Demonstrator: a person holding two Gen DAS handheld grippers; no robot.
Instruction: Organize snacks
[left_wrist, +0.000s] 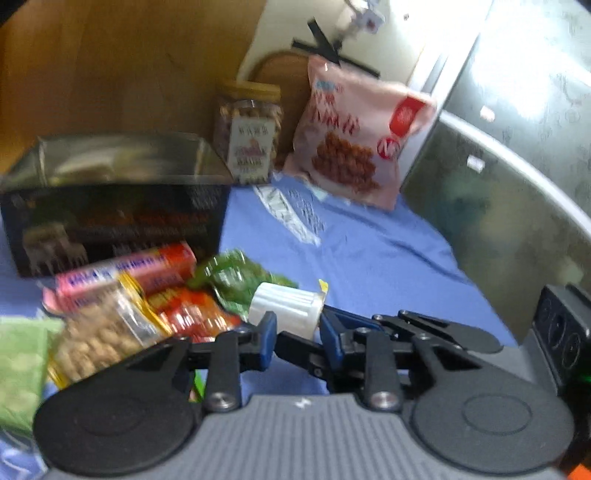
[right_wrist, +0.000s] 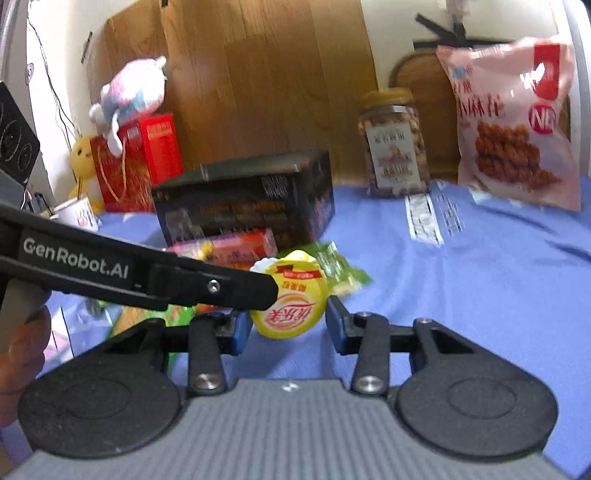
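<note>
A white ribbed cup with a yellow foil lid lies on its side on the blue cloth; it shows in the left wrist view (left_wrist: 286, 306) and lid-on in the right wrist view (right_wrist: 291, 299). My left gripper (left_wrist: 297, 330) has its blue pads on either side of the cup, closed on it. My right gripper (right_wrist: 288, 326) is open, its pads flanking the cup's lid with gaps. The other gripper's black arm (right_wrist: 147, 275) crosses in front. A pile of snack packets (left_wrist: 147, 295) lies to the left of the cup.
A black box (left_wrist: 114, 218) stands behind the pile. A jar of snacks (left_wrist: 249, 129) and a pink snack bag (left_wrist: 354, 136) stand at the back. Red boxes and plush toys (right_wrist: 129, 122) sit far left. A glass panel (left_wrist: 498, 184) borders the right.
</note>
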